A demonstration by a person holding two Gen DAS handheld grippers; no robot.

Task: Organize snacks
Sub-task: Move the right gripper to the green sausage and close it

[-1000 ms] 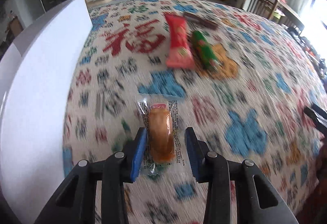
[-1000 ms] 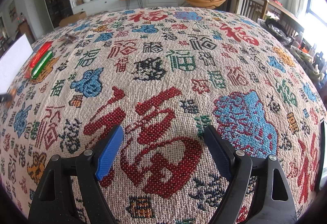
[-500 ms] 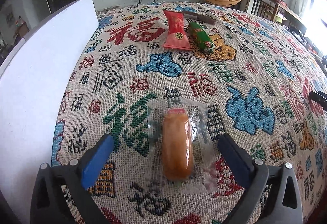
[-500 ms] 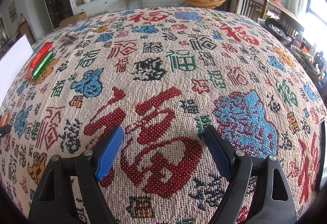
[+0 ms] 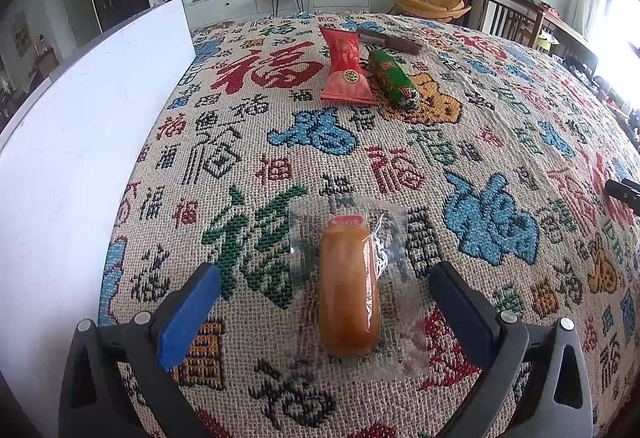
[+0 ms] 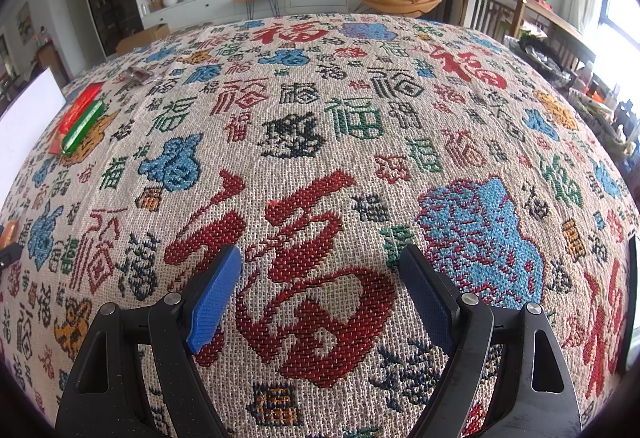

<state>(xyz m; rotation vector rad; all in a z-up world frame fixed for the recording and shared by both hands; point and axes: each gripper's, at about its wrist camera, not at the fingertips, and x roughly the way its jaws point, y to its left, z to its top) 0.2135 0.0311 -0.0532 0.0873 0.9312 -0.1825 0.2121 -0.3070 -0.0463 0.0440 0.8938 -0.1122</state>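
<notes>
A clear-wrapped orange bread roll (image 5: pixel 348 290) lies on the patterned tablecloth (image 5: pixel 500 142), between the wide-open fingers of my left gripper (image 5: pixel 326 302), which do not touch it. Farther back lie a red snack packet (image 5: pixel 345 68), a green snack packet (image 5: pixel 392 80) and a brown bar (image 5: pixel 390 41). My right gripper (image 6: pixel 320 296) is open and empty over the cloth. In the right wrist view the red packet (image 6: pixel 80 106), the green packet (image 6: pixel 82 127) and the brown bar (image 6: pixel 138 75) show at the far left.
A white board (image 5: pixel 72 142) stands along the left side of the table. The tip of the other gripper (image 5: pixel 622 190) shows at the right edge. Chairs and a TV cabinet stand beyond the table.
My left gripper has opened wide and let go of the bread roll, which now lies on the cloth. The right gripper has not moved.
</notes>
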